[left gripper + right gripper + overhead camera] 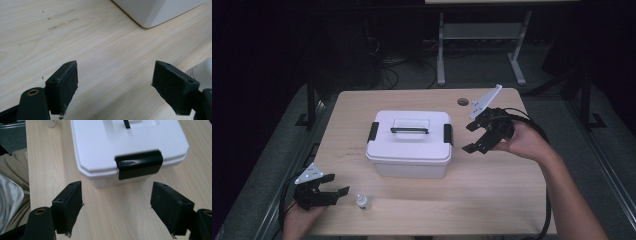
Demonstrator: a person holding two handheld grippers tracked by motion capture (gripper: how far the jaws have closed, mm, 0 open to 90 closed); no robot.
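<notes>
A white lidded box [409,143] with a black handle [410,130] and a black latch on each short side stands in the middle of the wooden table [492,190]. My right gripper [472,137] is just right of the box, open, its jaws aimed at the right-hand latch [139,164] [448,134] with a gap between. Nothing lies between its pads. My left gripper [337,184] rests near the front left corner, open and empty. A small white bottle [363,202] stands just to its right, and its edge [202,71] peeks in beside the jaw in the left gripper view.
A round cable hole [463,102] sits in the table's far right part. Beyond the table stands a grey desk frame [482,45] on dark floor with cables. The box corner [155,12] shows ahead of the left jaws.
</notes>
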